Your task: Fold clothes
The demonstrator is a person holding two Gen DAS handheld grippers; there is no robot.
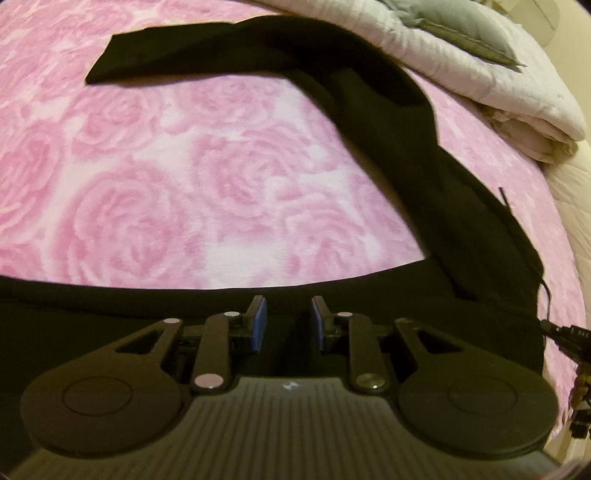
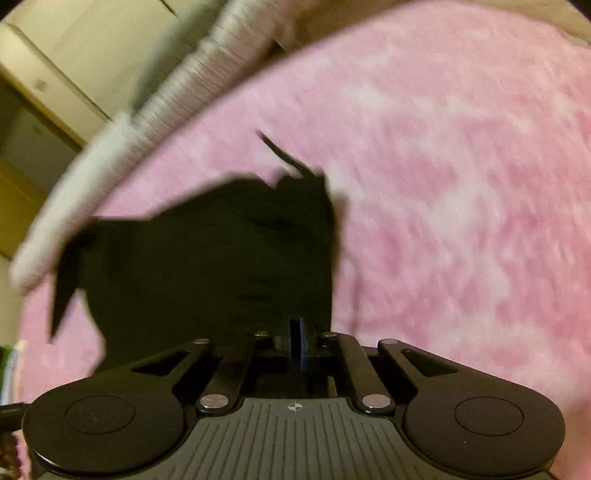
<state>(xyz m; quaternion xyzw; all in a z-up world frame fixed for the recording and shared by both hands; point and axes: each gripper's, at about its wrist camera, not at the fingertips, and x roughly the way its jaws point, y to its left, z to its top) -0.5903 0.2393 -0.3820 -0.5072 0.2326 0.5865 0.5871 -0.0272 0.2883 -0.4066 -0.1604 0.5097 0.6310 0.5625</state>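
A black garment [image 1: 388, 122] lies on a pink rose-patterned blanket [image 1: 184, 177]. In the left wrist view one long part runs up and to the far left, and a broad part lies under my left gripper [image 1: 288, 317]. The left gripper's blue pads [image 1: 260, 317] stand apart, open, just above the black cloth. In the right wrist view my right gripper [image 2: 296, 332] is shut on a bunched part of the black garment [image 2: 221, 251] and holds it above the blanket. A thin cord [image 2: 280, 151] sticks out of the bunch. The right wrist view is blurred.
A folded white quilt [image 1: 480, 77] with a grey pillow [image 1: 454, 26] lies at the far right of the bed. The quilt's edge [image 2: 166, 96] shows in the right wrist view, with cream cupboard doors [image 2: 74, 48] behind. The right gripper's cable [image 1: 565, 332] shows at the right edge.
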